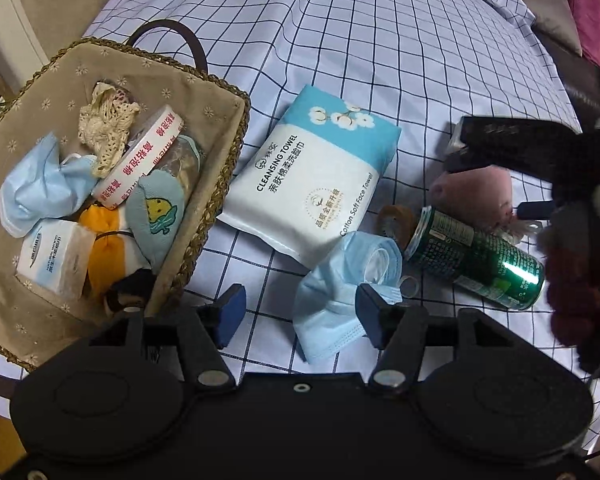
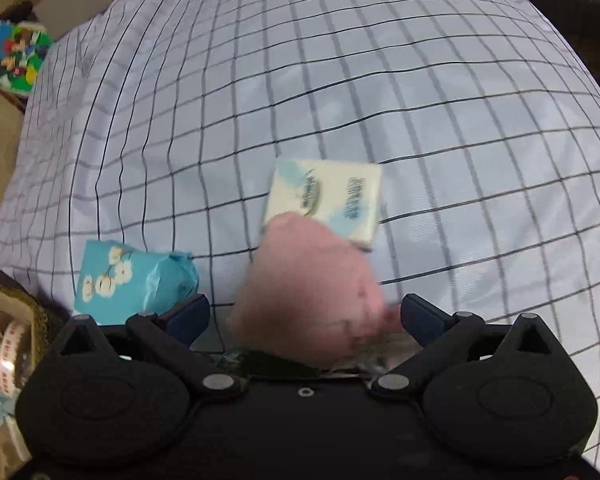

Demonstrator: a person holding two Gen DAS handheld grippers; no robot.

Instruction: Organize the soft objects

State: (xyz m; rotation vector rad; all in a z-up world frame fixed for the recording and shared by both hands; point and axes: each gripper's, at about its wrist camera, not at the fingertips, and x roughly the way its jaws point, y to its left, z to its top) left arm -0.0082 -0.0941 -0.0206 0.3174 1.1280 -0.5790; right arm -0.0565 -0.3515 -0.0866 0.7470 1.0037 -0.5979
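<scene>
A woven basket (image 1: 220,184) at the left holds a mask, tape roll, lace, a tissue pack and small fabric toys. A cleansing towel pack (image 1: 312,176) lies beside it, also in the right wrist view (image 2: 136,276). A crumpled blue face mask (image 1: 340,300) lies by my left gripper (image 1: 300,312), which is open and empty above the cloth. My right gripper (image 2: 304,312) is wide open around a blurred pink plush toy (image 2: 308,292), seen from the left wrist view too (image 1: 476,188). A small tissue pack (image 2: 332,196) lies just beyond the toy.
A green drink can (image 1: 480,264) lies on its side right of the mask, with a small ring (image 1: 410,286) next to it. The checked cloth (image 2: 420,100) covers the whole surface. A colourful box (image 2: 12,56) sits off the far left edge.
</scene>
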